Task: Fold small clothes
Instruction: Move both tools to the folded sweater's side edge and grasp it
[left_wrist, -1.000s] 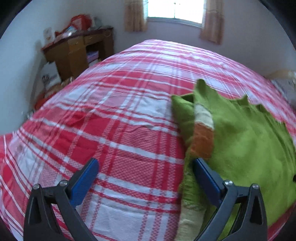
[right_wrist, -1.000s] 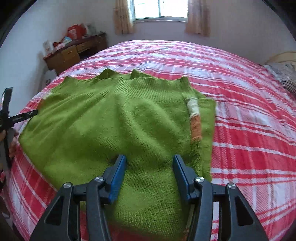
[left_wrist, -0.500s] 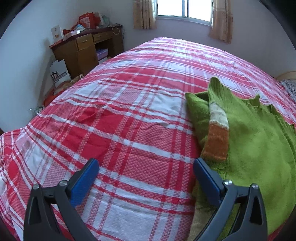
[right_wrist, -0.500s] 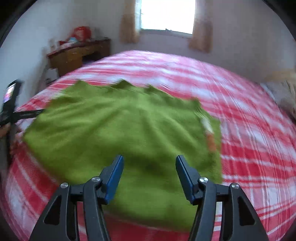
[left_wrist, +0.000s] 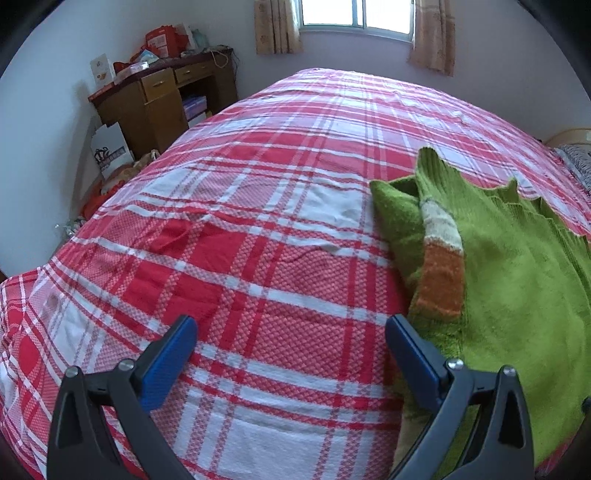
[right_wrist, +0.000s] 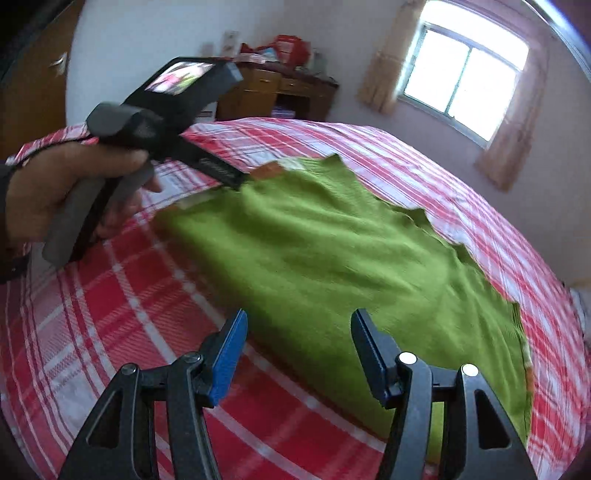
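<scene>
- We see, at far left of the left wrist view, a wooden desk (left_wrist: 162, 99) piled with red bags and boxes against the white wall, with a white paper bag (left_wrist: 110, 149) on the floor just beside it.
- A bed (left_wrist: 258, 229) under a red-and-white checked cover fills the middle of both views; behind it a curtained window (left_wrist: 354, 16) lets in daylight.
- Our left tongs (left_wrist: 290, 345) hang above the cover with their blue pads wide apart, holding nothing.
- To the right lies the green sweater (left_wrist: 517, 280), flat on the bed, its orange-and-cream cuff (left_wrist: 443, 269) folded onto the body.
- Only the right wrist view shows our left hand (right_wrist: 55, 192) gripping the left tool's handle near the sweater's corner, and the garment's whole spread (right_wrist: 332, 251), though blurred.
- There our right tongs (right_wrist: 299, 341) stand apart over the sweater's near edge, clamping nothing.
</scene>
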